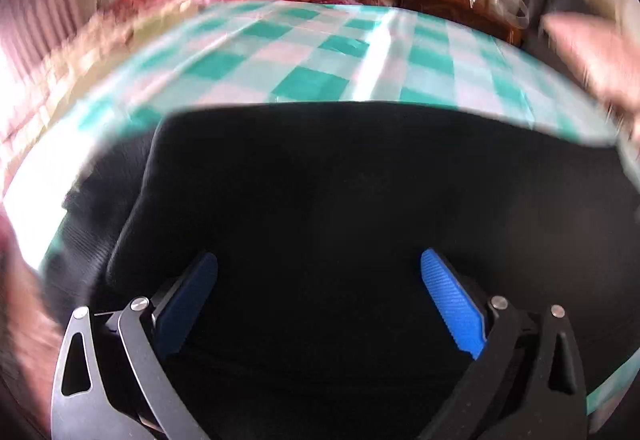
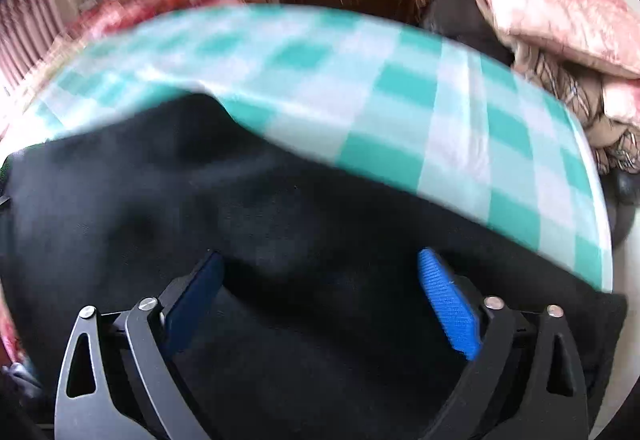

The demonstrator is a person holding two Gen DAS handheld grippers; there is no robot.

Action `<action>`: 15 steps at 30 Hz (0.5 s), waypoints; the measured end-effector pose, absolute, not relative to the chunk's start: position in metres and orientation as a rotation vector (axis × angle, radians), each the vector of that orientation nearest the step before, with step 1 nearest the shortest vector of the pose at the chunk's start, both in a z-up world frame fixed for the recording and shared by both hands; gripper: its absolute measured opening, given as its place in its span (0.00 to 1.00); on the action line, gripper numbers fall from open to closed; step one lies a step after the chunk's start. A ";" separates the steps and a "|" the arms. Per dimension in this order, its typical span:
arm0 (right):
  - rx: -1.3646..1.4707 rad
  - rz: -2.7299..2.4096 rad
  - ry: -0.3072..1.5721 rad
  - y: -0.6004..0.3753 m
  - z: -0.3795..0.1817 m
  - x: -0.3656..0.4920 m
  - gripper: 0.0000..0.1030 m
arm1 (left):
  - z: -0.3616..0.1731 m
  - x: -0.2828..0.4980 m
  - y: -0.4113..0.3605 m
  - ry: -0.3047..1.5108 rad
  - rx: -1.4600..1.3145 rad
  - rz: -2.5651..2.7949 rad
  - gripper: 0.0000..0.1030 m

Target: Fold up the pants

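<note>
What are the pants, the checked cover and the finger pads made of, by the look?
Pants: black matte knit or fleece-like fabric, soft rounded folds, no sheen; exact weave unclear through blur.
Checked cover: teal-and-white, smooth, slightly glossy with sharp crease lines; probably plastic-coated cloth or thin woven sheet.
Finger pads: blue, ribbed, matte; likely rubber or printed plastic.

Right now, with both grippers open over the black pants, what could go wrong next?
1. Both views are motion-blurred; a fast grab could miss the edge of the black pants.
2. The pants lie near the edge of the checkered tablecloth; a pull might slide them off.
3. The left gripper and right gripper hover over dark, layered fabric, so either may pinch the wrong layer.
</note>
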State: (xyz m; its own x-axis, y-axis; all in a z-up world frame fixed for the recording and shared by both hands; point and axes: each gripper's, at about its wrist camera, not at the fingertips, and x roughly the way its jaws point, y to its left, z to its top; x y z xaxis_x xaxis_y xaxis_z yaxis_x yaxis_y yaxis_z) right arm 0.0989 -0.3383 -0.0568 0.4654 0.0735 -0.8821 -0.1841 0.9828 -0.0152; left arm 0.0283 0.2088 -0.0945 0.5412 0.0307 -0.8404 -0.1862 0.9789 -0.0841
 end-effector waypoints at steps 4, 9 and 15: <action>-0.099 0.105 1.112 -0.339 -0.052 0.099 0.95 | -0.083 0.027 0.212 1.002 -0.202 0.097 0.98; -0.094 0.117 0.949 -0.302 -0.001 0.084 0.95 | -0.036 -0.005 0.260 0.847 -0.349 0.144 0.98; -0.359 0.234 0.891 -0.206 0.017 0.088 0.95 | -0.060 -0.003 0.308 0.928 -0.392 0.209 0.98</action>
State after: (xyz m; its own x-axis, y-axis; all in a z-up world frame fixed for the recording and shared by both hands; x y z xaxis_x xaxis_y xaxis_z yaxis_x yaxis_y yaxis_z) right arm 0.0882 -0.2062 0.0170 0.6093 0.0504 -0.7913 -0.3450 0.9154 -0.2074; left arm -0.0034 0.3076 -0.0602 0.5865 0.0076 -0.8099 -0.3400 0.9099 -0.2376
